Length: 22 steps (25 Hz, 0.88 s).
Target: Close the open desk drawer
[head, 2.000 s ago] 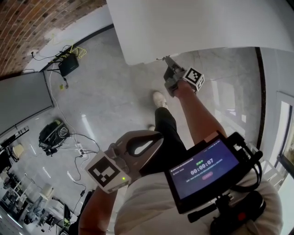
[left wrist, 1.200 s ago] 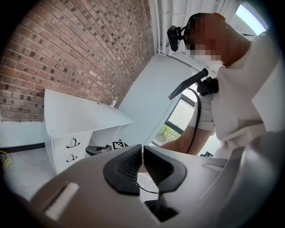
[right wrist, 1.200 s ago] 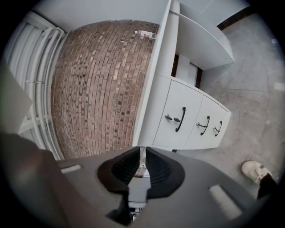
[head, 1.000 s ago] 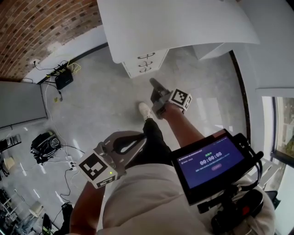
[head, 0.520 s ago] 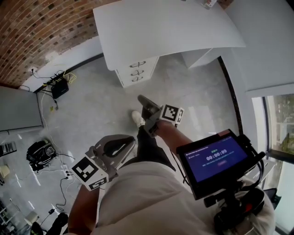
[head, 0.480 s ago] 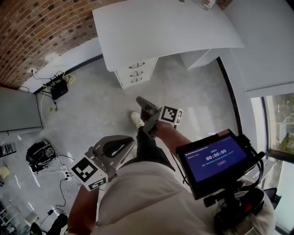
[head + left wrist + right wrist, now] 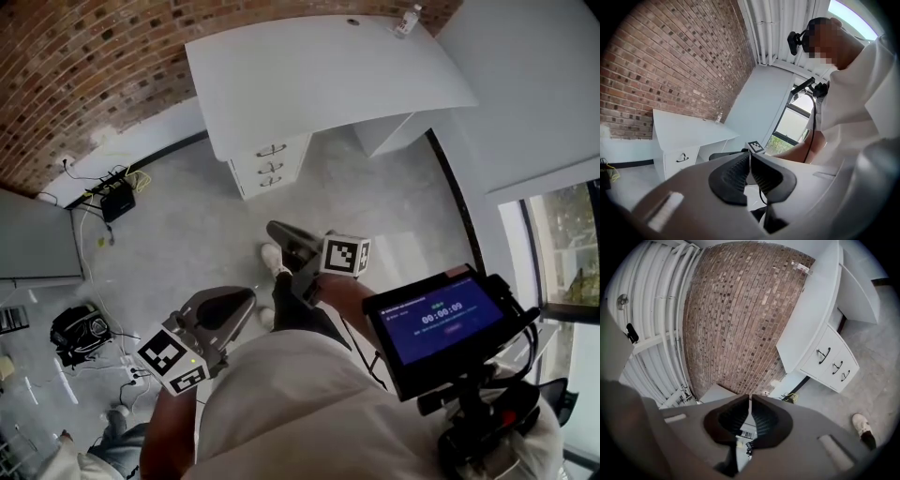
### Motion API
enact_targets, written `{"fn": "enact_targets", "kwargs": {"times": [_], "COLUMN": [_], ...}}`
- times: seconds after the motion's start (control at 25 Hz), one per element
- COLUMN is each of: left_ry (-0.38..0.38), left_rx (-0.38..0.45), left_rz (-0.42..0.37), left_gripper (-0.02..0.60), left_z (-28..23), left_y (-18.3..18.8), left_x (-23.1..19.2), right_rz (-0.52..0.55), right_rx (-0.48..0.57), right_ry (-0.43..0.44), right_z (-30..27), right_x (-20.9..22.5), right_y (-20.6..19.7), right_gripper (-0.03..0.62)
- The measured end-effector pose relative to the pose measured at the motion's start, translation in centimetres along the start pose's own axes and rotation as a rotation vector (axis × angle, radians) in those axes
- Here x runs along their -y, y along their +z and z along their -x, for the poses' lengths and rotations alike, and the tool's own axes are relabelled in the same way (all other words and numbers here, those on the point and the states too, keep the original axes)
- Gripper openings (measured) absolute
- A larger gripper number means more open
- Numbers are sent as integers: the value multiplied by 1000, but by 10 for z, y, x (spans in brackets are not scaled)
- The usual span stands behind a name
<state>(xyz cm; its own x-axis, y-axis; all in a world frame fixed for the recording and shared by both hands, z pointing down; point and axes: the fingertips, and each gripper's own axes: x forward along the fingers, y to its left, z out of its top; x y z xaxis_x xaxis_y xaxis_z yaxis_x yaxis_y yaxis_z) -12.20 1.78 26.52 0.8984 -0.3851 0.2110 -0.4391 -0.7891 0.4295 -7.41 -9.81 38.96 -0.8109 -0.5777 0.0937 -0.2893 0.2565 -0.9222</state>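
Note:
The white desk (image 7: 328, 75) stands against the brick wall. Its drawer unit (image 7: 270, 164) shows three handled fronts that look flush with one another, also in the right gripper view on the drawer unit (image 7: 833, 363). My right gripper (image 7: 274, 230) hangs shut and empty over the floor, well short of the drawers, its jaws touching in the right gripper (image 7: 750, 399). My left gripper (image 7: 246, 298) is held low by my body, shut on nothing, seen too as the left gripper (image 7: 750, 157). From there the desk (image 7: 689, 133) lies far off.
A small bottle (image 7: 405, 19) stands at the desk's far corner. Cables and a black box (image 7: 117, 192) lie by the wall, a black bag (image 7: 75, 328) on the floor at left. A grey panel (image 7: 33, 244) and a window (image 7: 562, 234) flank the room. A screen (image 7: 441, 319) hangs on my chest.
The desk has drawn away from me across the frames. My right gripper, near the desk's underside two seconds ago, has pulled back toward my body. The left gripper sank slightly.

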Motion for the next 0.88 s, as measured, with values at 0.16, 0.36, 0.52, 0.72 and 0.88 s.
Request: {"fn": "enact_targets", "kwargs": {"times": [0.16, 0.36, 0.52, 0.72, 0.88], "left_ry": [2, 20, 31, 40, 31], "left_rx": [3, 26, 30, 28, 23], "left_rz": [-7, -13, -15, -3, -1], "left_gripper": [17, 17, 17, 17, 17], "left_z": [2, 9, 12, 11, 14], "left_y": [-3, 0, -2, -7, -8], "left_x": [-5, -14, -18, -20, -14], "right_rz": [29, 56, 94, 117, 140], "right_rx": [-3, -23, -25, -31, -32], "right_ry": [8, 15, 19, 36, 28], "right_z": [-2, -5, -6, -5, -3], "right_x": [-6, -17, -24, -29, -34], "right_y": [3, 1, 4, 3, -2], "right_gripper": [20, 17, 14, 11, 9]}}
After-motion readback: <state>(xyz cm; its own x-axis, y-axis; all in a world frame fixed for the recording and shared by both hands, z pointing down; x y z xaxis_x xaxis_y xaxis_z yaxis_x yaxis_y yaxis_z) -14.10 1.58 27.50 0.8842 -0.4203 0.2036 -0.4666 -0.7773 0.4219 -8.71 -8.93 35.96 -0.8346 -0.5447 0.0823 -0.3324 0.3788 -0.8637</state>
